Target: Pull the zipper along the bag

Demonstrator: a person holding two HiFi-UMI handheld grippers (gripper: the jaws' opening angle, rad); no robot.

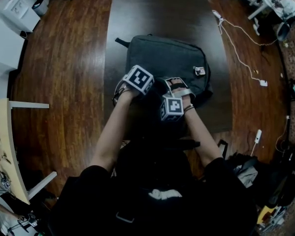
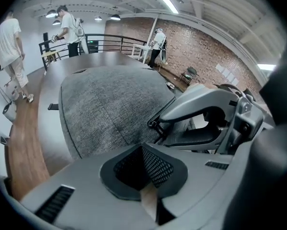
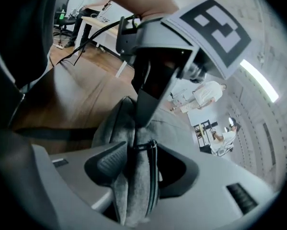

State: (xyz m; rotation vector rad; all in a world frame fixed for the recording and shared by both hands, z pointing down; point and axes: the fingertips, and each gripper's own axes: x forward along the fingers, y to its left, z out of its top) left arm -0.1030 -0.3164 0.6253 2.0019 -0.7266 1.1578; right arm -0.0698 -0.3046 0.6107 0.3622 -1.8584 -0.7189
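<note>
Dark grey fabric backpack point(image 1: 173, 58) lies flat at the centre of the dark wooden surface point(image 1: 137, 14). Both tongs are at its near edge.

Left tongs point(image 2: 143, 148): clenched, with no fabric seen between the pads.

Right tongs point(image 3: 133, 166): released, standing wide around a raised fold of the bag that carries the black zipper line point(image 3: 155, 176).

Assessment: the pull has not started. The zipper is yet to be gripped and drawn along. How much is already closed cannot be determined.
</note>
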